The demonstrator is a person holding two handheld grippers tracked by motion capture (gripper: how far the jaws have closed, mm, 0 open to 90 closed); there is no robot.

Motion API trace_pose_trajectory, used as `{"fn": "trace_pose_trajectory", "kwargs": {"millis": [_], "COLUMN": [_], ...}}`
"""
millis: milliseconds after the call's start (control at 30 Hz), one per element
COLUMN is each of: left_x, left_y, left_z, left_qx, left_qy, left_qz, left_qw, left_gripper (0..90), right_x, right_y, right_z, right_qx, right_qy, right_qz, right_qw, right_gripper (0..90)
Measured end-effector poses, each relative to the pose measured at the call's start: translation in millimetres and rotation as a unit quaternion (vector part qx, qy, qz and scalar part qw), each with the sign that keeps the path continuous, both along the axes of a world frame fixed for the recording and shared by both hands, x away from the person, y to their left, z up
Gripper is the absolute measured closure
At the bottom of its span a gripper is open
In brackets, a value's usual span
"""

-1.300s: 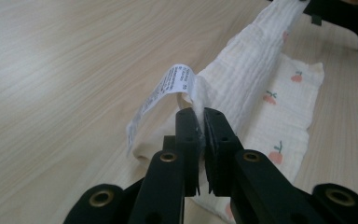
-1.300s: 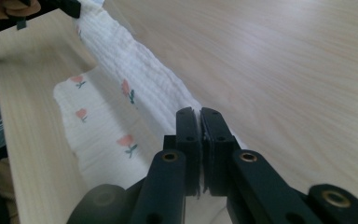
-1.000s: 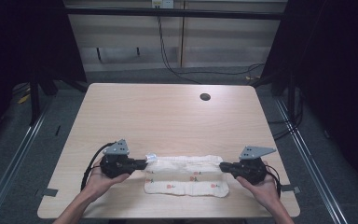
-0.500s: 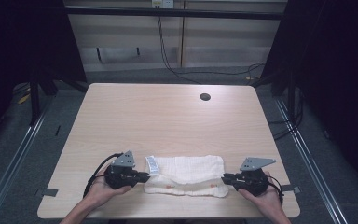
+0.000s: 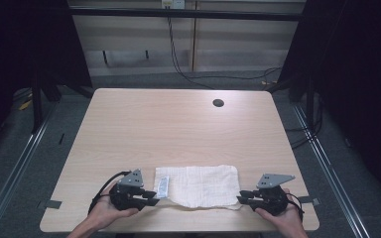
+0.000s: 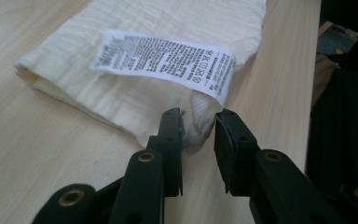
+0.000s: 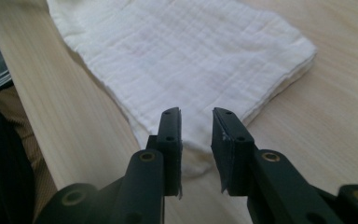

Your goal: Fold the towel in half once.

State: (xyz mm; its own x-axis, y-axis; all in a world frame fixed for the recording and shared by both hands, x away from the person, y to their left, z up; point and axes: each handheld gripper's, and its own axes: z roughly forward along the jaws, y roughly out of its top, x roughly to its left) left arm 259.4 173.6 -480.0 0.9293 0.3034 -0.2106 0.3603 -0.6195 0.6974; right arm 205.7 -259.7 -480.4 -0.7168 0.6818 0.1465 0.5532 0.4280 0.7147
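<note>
A cream cloth (image 5: 198, 186) lies folded flat near the table's front edge, with a white care label (image 5: 163, 186) on its left end. My left gripper (image 5: 155, 197) sits at the cloth's near-left corner. In the left gripper view its jaws (image 6: 198, 121) stand open, with the cloth corner (image 6: 200, 119) loose between them, just below the label (image 6: 163, 60). My right gripper (image 5: 239, 199) is at the near-right corner. In the right gripper view its jaws (image 7: 196, 116) are open over the edge of the cloth (image 7: 191, 51).
The wooden table (image 5: 178, 129) has a dark round hole (image 5: 218, 103) at the back right. Its front edge runs just behind both hands. Cables hang behind the table, and metal rails run along the floor on both sides.
Both grippers drew the lifted cloth edge toward the front edge and lowered it. The cloth now lies flat in a folded rectangle and the jaws have parted.
</note>
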Motion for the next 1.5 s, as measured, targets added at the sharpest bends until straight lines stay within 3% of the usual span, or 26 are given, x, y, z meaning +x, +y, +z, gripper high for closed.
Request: {"fn": "trace_pose_trajectory", "kwargs": {"millis": [200, 367, 433, 467, 533, 667, 733, 767, 800, 833, 967, 1067, 1167, 1200, 1233, 1333, 1500], "left_x": [-1.0, 5.0, 8.0, 12.8, 15.6, 29.6, 36.2, 36.2, 40.8, 44.0, 55.1, 63.0, 61.8, 61.3, 60.7, 56.9, 57.8], "left_y": [10.8, 19.1, 19.9, 21.9, 21.6, 12.4, -2.6, -2.6, -12.0, -15.3, -20.7, -23.2, -24.5, -23.9, -23.9, -25.0, -26.9], "left_z": [4.6, 6.9, 9.0, 8.7, 8.2, 7.9, 7.2, 7.2, 1.9, -0.6, -7.6, -14.8, -14.8, -14.9, -15.4, -15.0, -16.5], "left_qx": [-0.028, -0.033, -0.024, -0.030, -0.030, -0.021, -0.003, -0.003, 0.000, 0.015, 0.029, 0.021, 0.023, 0.024, 0.024, 0.027, 0.014], "left_qy": [0.007, 0.006, -0.003, -0.003, -0.004, -0.017, -0.038, -0.038, -0.028, -0.030, -0.022, -0.012, -0.017, -0.018, -0.023, -0.027, -0.017], "left_qz": [0.009, 0.026, 0.028, 0.044, 0.051, 0.061, 0.063, 0.063, 0.054, 0.049, 0.054, 0.062, 0.056, 0.055, 0.056, 0.054, 0.048], "left_qw": [0.9995, 0.9991, 0.9993, 0.9986, 0.9982, 0.9978, 0.9973, 0.9973, 0.9981, 0.9982, 0.9979, 0.9978, 0.9980, 0.9980, 0.9979, 0.9978, 0.9986], "left_gripper": [66.3, 68.1, 69.8, 71.1, 71.1, 70.1, 67.1, 67.4, 67.1, 66.4, 64.7, 63.8, 59.7, 59.8, 59.8, 59.8, 59.2], "right_x": [0.4, 6.3, 11.0, 16.2, 19.6, 42.6, 62.4, 62.4, 73.5, 78.2, 89.5, 95.7, 96.9, 96.8, 96.8, 96.5, 98.7], "right_y": [0.7, -0.3, 0.8, 3.6, 4.7, 6.4, 7.3, 7.3, 10.5, 11.5, 14.4, 18.2, 19.2, 20.2, 20.2, 19.5, 13.1], "right_z": [5.3, 2.8, 2.8, 3.1, 3.1, 3.0, 2.3, 2.3, 0.8, 0.2, -2.8, -9.9, -13.7, -16.1, -16.1, -16.0, -16.1], "right_qx": [0.002, 0.000, -0.005, -0.016, -0.017, -0.019, -0.024, -0.024, -0.042, -0.046, -0.041, -0.049, -0.048, -0.059, -0.059, -0.057, -0.050], "right_qy": [-0.025, -0.021, -0.024, -0.032, -0.033, -0.029, -0.017, -0.017, -0.010, -0.009, -0.004, 0.002, 0.000, -0.002, -0.002, -0.006, -0.003], "right_qz": [-0.025, -0.035, -0.042, -0.043, -0.043, -0.054, -0.055, -0.055, -0.053, -0.055, -0.058, -0.056, -0.054, -0.049, -0.049, -0.051, -0.069], "right_qw": [0.9994, 0.9992, 0.9988, 0.9985, 0.9984, 0.9979, 0.9980, 0.9980, 0.9976, 0.9974, 0.9975, 0.9972, 0.9974, 0.9970, 0.9970, 0.9971, 0.9963], "right_gripper": [68.0, 66.8, 66.1, 66.2, 66.2, 63.5, 55.9, 55.9, 53.8, 53.5, 53.6, 56.4, 60.1, 65.7, 65.7, 80.7, 84.3]}}
